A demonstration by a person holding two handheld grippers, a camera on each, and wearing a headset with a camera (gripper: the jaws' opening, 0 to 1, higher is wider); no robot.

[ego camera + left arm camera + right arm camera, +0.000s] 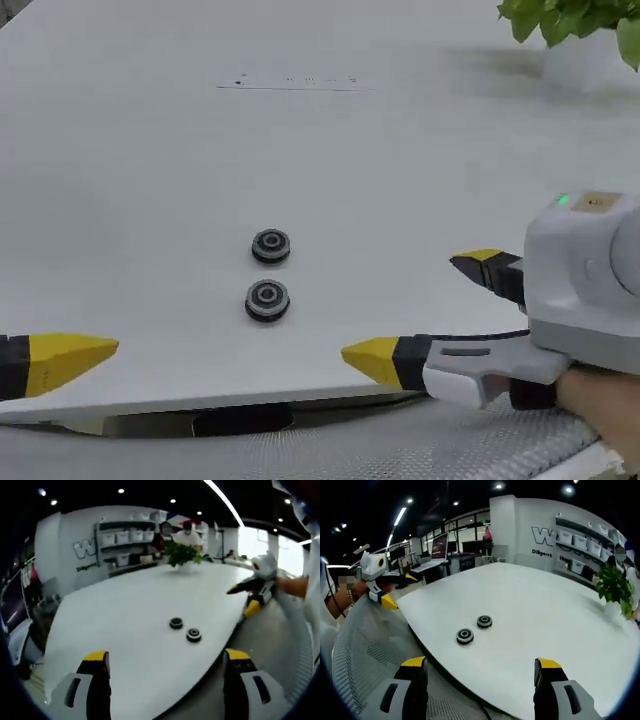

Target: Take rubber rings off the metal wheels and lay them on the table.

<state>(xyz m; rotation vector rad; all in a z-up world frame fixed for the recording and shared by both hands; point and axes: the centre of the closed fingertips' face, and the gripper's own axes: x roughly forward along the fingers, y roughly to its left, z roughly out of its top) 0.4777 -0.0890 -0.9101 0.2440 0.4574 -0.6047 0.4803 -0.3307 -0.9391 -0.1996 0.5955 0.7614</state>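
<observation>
Two small metal wheels with black rubber rings lie flat on the white table (150, 150), one behind the other: the far wheel (270, 246) and the near wheel (267, 300). My right gripper (425, 308) hovers open to their right by the table's front edge, holding nothing. A yellow fingertip (70, 358) of my left gripper pokes in at the lower left. The left gripper (166, 656) is open and empty, with the wheels (176, 623) (194, 635) well ahead of it. The right gripper (480, 662) also stands apart from the wheels (484, 621) (465, 636).
A potted plant (570, 25) stands at the table's far right. The curved front edge (250, 398) runs just below the near wheel, with a white mesh surface (400, 445) beneath it. People stand beyond the table's far end.
</observation>
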